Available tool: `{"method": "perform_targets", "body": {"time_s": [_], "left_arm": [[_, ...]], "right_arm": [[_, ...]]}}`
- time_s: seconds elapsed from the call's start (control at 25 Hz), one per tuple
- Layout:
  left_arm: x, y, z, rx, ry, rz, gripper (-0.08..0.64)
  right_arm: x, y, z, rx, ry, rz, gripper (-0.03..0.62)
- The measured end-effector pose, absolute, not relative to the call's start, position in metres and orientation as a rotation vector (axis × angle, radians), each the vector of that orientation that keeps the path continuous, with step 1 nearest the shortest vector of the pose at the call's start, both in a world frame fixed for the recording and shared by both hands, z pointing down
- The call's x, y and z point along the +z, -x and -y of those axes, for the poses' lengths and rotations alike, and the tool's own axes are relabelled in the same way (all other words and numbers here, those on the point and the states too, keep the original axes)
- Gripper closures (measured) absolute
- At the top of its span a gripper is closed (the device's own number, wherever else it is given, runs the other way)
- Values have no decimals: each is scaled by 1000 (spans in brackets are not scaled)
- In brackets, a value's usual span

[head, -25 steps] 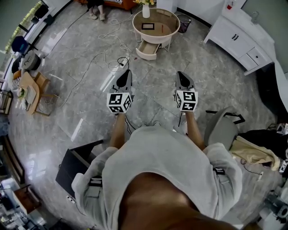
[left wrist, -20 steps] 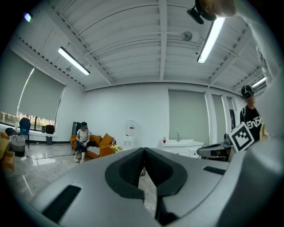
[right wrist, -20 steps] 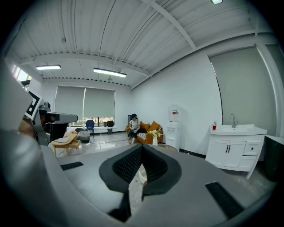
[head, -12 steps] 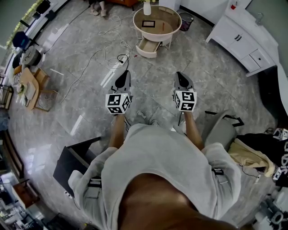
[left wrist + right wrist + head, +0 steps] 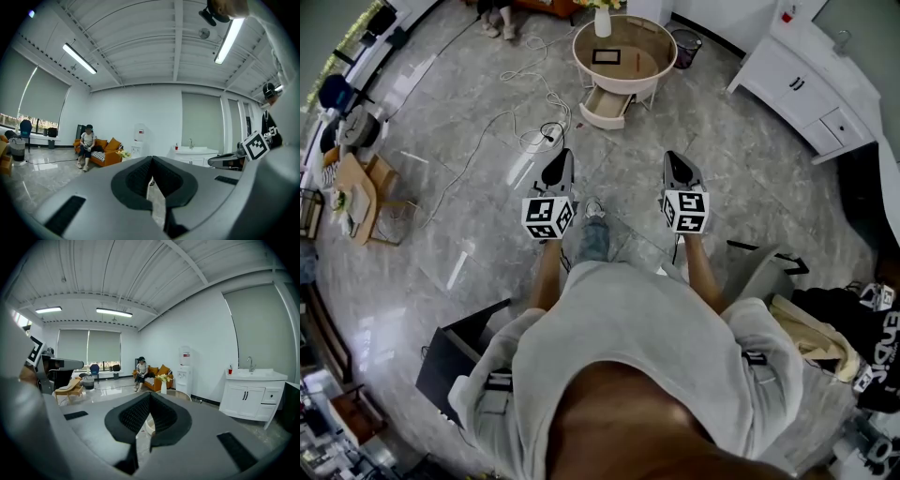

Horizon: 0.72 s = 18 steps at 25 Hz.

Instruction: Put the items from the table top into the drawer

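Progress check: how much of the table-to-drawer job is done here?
Done: the drawer under the round table stands open. In hand: nothing; the left gripper and right gripper are shut and empty, well short of the table. Left: a dark flat item, a small red item and a vase sit on the tabletop.

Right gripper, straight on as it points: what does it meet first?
Nothing near the right gripper: open floor, then probably the round table, seen just past its shut jaw tips. Depth is unclear.
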State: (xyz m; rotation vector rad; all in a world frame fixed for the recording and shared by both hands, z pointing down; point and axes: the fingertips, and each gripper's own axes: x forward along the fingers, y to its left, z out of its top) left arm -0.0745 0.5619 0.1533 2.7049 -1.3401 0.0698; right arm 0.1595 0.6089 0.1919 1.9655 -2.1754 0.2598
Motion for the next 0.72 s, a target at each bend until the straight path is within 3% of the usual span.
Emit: {"method": "perform_targets", "body": {"time_s": [0.72], "left_arm": [[147, 79, -290, 2, -2733, 1230, 545]], "right_arm": [[175, -140, -348, 208, -1990, 2103, 569]]}}
